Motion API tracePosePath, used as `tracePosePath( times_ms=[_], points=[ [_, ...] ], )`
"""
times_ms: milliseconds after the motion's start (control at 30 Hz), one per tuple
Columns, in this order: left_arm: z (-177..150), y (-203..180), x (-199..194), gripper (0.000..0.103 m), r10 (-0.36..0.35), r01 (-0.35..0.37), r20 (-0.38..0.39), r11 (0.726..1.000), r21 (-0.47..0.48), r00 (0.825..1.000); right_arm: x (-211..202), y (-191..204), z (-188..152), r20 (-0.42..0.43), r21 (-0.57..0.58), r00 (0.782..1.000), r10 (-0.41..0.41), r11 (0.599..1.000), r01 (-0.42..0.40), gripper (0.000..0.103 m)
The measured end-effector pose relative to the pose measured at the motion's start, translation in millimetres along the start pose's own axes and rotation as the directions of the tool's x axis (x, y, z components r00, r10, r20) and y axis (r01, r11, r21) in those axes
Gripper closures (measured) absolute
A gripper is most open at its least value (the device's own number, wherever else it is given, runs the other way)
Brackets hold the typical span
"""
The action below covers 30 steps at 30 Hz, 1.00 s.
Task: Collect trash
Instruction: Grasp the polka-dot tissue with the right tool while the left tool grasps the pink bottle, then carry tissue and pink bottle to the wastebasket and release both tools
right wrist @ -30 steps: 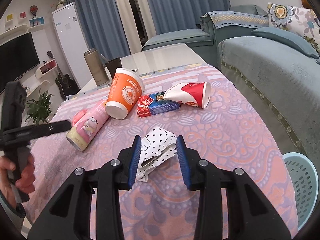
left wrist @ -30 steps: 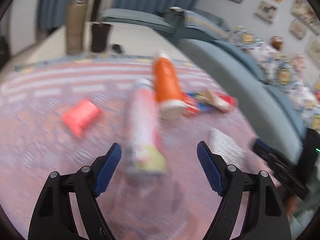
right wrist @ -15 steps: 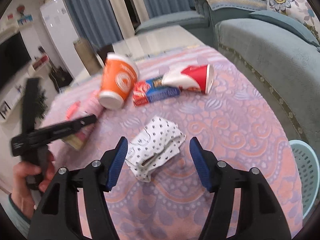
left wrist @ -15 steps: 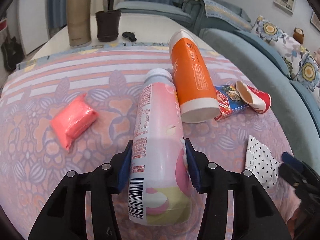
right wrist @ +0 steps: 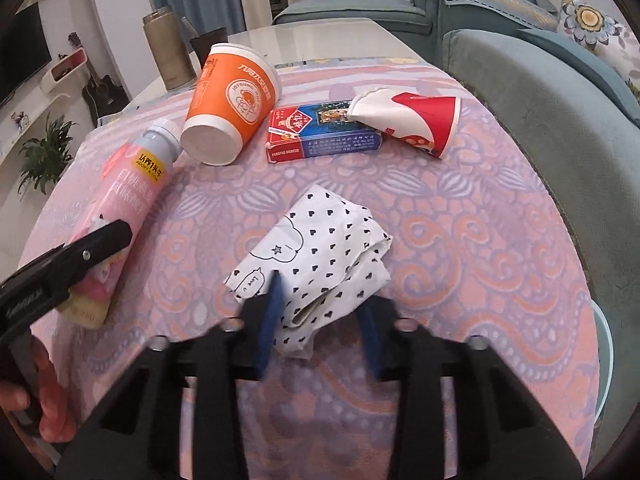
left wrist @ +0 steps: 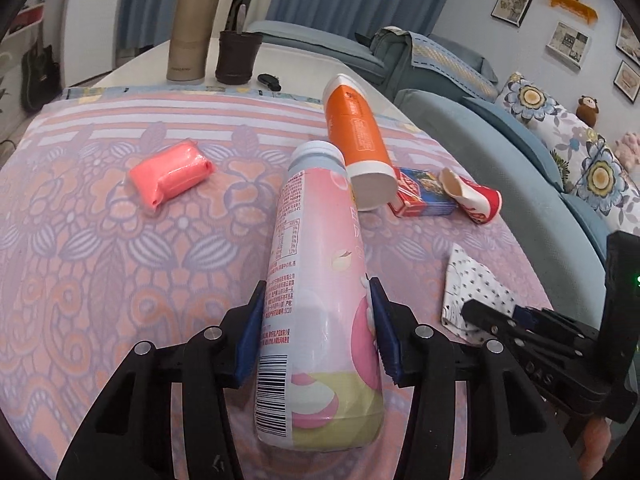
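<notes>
My left gripper (left wrist: 318,328) is shut on a pink drink bottle (left wrist: 320,276) lying on the patterned tablecloth; the bottle also shows in the right wrist view (right wrist: 120,200). My right gripper (right wrist: 320,320) is open, its fingers on either side of the near end of a white heart-print wrapper (right wrist: 316,256), also seen in the left wrist view (left wrist: 472,284). An orange paper cup (right wrist: 232,104), a red-and-blue card box (right wrist: 320,130) and a crushed red-and-white cup (right wrist: 408,118) lie farther back. A pink packet (left wrist: 170,172) lies at the left.
A tan thermos (left wrist: 192,32) and a dark cup (left wrist: 236,56) stand on the bare far end of the table. A blue-grey sofa (right wrist: 560,100) runs along the right side. A light blue basket rim (right wrist: 604,344) shows below the table's right edge.
My left gripper came forward and closed around the pink bottle. My right gripper opened wider, then dropped lower so its fingers straddle the heart-print wrapper.
</notes>
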<state>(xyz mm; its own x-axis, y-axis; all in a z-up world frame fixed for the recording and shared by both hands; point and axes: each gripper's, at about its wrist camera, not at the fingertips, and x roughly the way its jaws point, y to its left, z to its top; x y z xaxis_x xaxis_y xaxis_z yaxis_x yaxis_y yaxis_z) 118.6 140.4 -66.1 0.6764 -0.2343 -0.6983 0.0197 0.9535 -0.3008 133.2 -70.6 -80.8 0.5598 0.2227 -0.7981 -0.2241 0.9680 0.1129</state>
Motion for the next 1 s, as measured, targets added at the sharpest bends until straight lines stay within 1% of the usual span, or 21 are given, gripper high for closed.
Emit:
tracePosePath(
  times_ms=[33,100,167,233,267,333,433,533,633,800,867,900,933,1000],
  points=[
    [-1.8,-1.1,-2.7,0.056,0.001,-0.001,0.006,1.000,-0.001,1.000,-0.9,2.2,-0.4,0.004,-0.011,1.000,0.001,1.000,0.000,0.089],
    [-5.6,-4.5,-8.6,0.056,-0.002,0.002,0.021,1.000,-0.004,1.000,-4.8,6.3,-1.9,0.023,-0.032,1.000,-0.002,0.999,0.002,0.096],
    [-9.4,-7.8,-15.1,0.056,-0.017,0.017,0.036,1.000,-0.009,0.999,-9.8,7.4,-2.2,0.048,-0.039,0.999,0.003,0.999,-0.002,0.099],
    [-11.6,-10.0,-20.1,0.056,-0.037,0.038,0.049,0.999,-0.014,0.998,-19.5,4.8,-4.4,0.086,-0.033,0.996,0.014,0.999,-0.011,0.100],
    [-13.0,-12.9,-25.2,0.056,-0.061,0.062,0.063,0.998,-0.017,0.996,-23.6,1.9,-4.5,0.102,-0.024,0.995,0.017,1.000,-0.015,0.100],
    [-13.6,-18.1,-30.9,0.056,-0.086,0.087,0.080,0.996,-0.015,0.993,-32.4,-5.6,-5.6,0.127,-0.004,0.992,0.028,1.000,-0.028,0.100],
    [-11.6,-32.5,-41.9,0.056,-0.125,0.125,0.105,0.992,0.004,0.987,-49.1,-18.8,-8.1,0.166,0.023,0.986,0.015,1.000,-0.019,0.100],
    [-7.5,-56.1,-55.2,0.056,-0.179,0.176,0.134,0.984,0.032,0.975,-73.5,-37.9,-8.9,0.215,0.065,0.977,-0.001,0.998,-0.014,0.100],
    [-3.2,-78.2,-64.4,0.056,-0.222,0.215,0.155,0.975,0.060,0.963,-100.2,-57.5,-11.2,0.264,0.096,0.964,-0.039,0.995,0.014,0.100],
    [0.5,-132.4,-71.1,0.056,-0.308,0.288,0.167,0.949,0.129,0.937,-140.8,-95.2,-22.4,0.321,0.153,0.939,-0.126,0.985,0.080,0.100],
    [0.1,-160.7,-69.7,0.056,-0.349,0.325,0.151,0.932,0.163,0.925,-155.0,-110.7,-28.3,0.333,0.184,0.929,-0.164,0.977,0.106,0.100],
    [-0.5,-170.3,-68.3,0.056,-0.360,0.334,0.144,0.926,0.175,0.922,-161.7,-120.2,-31.6,0.339,0.202,0.923,-0.182,0.972,0.117,0.100],
    [-0.9,-180.6,-66.2,0.056,-0.372,0.344,0.135,0.920,0.190,0.919,-170.1,-135.5,-37.0,0.343,0.234,0.916,-0.209,0.963,0.132,0.100],
    [-5.5,-205.4,-61.1,0.056,-0.398,0.367,0.113,0.903,0.225,0.911,-180.7,-160.3,-46.6,0.340,0.281,0.908,-0.245,0.948,0.151,0.100]
  ],
)
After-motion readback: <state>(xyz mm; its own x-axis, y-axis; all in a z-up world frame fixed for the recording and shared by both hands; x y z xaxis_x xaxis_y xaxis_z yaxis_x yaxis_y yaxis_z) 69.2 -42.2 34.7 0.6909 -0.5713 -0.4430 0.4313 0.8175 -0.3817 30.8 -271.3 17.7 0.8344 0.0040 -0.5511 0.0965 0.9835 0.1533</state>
